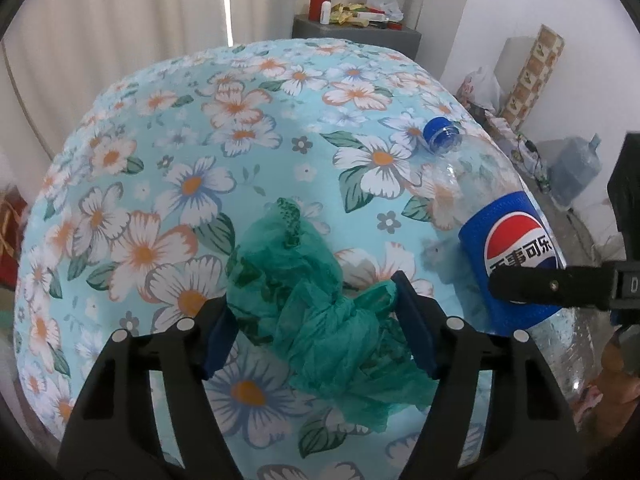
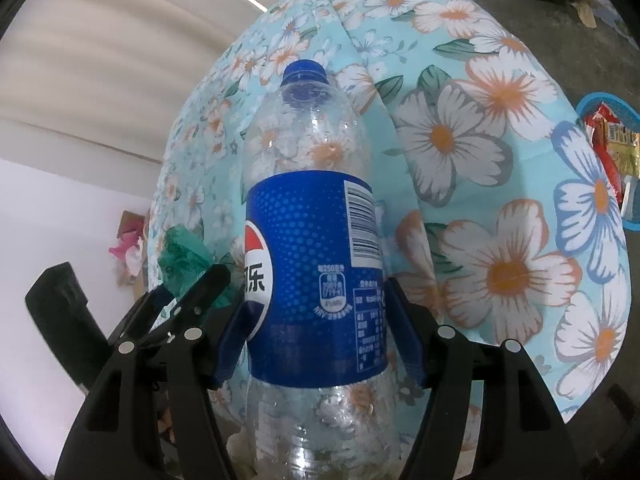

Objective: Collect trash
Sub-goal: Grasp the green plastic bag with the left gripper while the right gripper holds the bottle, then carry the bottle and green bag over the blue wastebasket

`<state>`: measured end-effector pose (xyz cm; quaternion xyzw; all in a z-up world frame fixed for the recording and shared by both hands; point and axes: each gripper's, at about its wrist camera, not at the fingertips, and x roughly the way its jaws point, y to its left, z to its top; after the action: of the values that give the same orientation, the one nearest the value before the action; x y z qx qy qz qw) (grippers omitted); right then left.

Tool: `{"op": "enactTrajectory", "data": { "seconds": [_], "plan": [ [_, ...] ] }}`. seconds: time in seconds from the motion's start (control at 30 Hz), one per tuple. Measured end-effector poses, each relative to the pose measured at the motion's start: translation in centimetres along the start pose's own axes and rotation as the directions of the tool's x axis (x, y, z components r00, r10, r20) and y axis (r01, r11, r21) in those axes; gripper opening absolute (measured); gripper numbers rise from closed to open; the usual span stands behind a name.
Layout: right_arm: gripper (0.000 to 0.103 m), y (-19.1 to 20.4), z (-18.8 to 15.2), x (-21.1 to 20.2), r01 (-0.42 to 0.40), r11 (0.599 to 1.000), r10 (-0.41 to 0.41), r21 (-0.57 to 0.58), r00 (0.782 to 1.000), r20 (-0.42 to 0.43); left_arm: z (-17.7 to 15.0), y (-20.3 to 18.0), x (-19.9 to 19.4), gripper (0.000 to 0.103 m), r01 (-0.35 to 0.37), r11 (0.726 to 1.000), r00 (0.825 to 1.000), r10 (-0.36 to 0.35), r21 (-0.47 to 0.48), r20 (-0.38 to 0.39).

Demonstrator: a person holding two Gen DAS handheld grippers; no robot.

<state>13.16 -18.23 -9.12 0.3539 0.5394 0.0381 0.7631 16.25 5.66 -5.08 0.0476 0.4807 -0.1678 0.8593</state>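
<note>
The trash here is an empty clear cola bottle (image 2: 316, 240) and a crumpled green plastic bag (image 1: 316, 312), both on a surface covered by a light-blue cloth (image 1: 168, 184) printed with white and orange flowers. The bottle, with a blue label and blue cap (image 1: 437, 130), lies near the cloth's right edge in the left wrist view. The right hand-held gripper (image 2: 316, 320) has a blue pad against each side of the label, gripping the bottle at its middle. The bag lies just left of the bottle. The left hand-held gripper (image 1: 316, 332) stands over the bag with its jaws fairly wide, the bag's folds bunched between the blue pads (image 1: 412, 328); whether they are squeezing it I cannot tell. Beyond the cloth, a grey cabinet (image 1: 356, 36) carries a red flask (image 1: 320, 0) and small packets.
</note>
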Motion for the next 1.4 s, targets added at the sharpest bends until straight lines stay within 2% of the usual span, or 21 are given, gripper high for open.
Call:
{"op": "enactTrajectory", "data": {
  "seconds": [0.1, 0.13, 0.5, 0.63, 0.7, 0.9, 1.03, 1.2, 1.3, 1.4],
  "plan": [
    [0.063, 0.1, 0.0, 0.0, 0.002, 1.0, -0.002, 0.003, 1.0, 0.008, -0.1, -0.5, -0.3, 0.06, -0.021, 1.0, 1.0, 0.02, 0.016, 0.018],
    [0.06, 0.1, 0.0, -0.1, -0.001, 1.0, 0.001, 0.001, 1.0, 0.011, -0.1, -0.6, -0.4, 0.058, -0.026, 0.999, 0.999, 0.026, 0.021, 0.022],
    [0.058, -0.1, 0.0, -1.2, -0.017, 1.0, 0.018, -0.003, 0.998, 0.052, 0.0, -0.9, -0.4, 0.055, -0.034, 0.999, 0.999, 0.032, 0.034, 0.034],
    [0.057, -0.4, -0.3, -1.8, -0.03, 1.0, 0.03, 0.0, 0.997, 0.065, 0.1, -0.8, -0.6, 0.05, -0.031, 0.999, 0.999, 0.029, 0.03, 0.045],
    [0.057, -0.4, -0.3, -2.1, -0.041, 0.999, 0.041, 0.001, 0.996, 0.077, 0.1, -0.7, -0.9, 0.042, -0.027, 0.999, 0.998, 0.026, 0.027, 0.056],
    [0.057, -0.9, -0.4, -4.0, -0.079, 0.997, 0.076, 0.015, 0.988, 0.132, 0.8, 0.0, -1.6, 0.038, 0.004, 1.0, 0.996, -0.006, 0.025, 0.09],
    [0.057, -2.4, -0.8, -6.5, -0.106, 0.994, 0.095, 0.04, 0.974, 0.205, 1.9, -0.5, -2.1, 0.036, 0.045, 0.998, 0.994, -0.049, 0.04, 0.101],
    [0.057, -6.2, -1.7, -11.6, -0.109, 0.99, 0.073, 0.092, 0.941, 0.33, 4.4, -3.4, -3.0, 0.036, 0.143, 0.986, 0.981, -0.152, 0.084, 0.123],
    [0.057, -9.6, -2.6, -15.2, -0.097, 0.983, 0.024, 0.155, 0.909, 0.416, 6.0, -6.4, -3.2, 0.036, 0.228, 0.966, 0.963, -0.242, 0.119, 0.115],
    [0.057, -13.8, -4.0, -18.5, -0.085, 0.966, -0.045, 0.243, 0.873, 0.486, 7.7, -10.5, -2.7, 0.036, 0.341, 0.927, 0.932, -0.355, 0.153, 0.071]
  ]
}}
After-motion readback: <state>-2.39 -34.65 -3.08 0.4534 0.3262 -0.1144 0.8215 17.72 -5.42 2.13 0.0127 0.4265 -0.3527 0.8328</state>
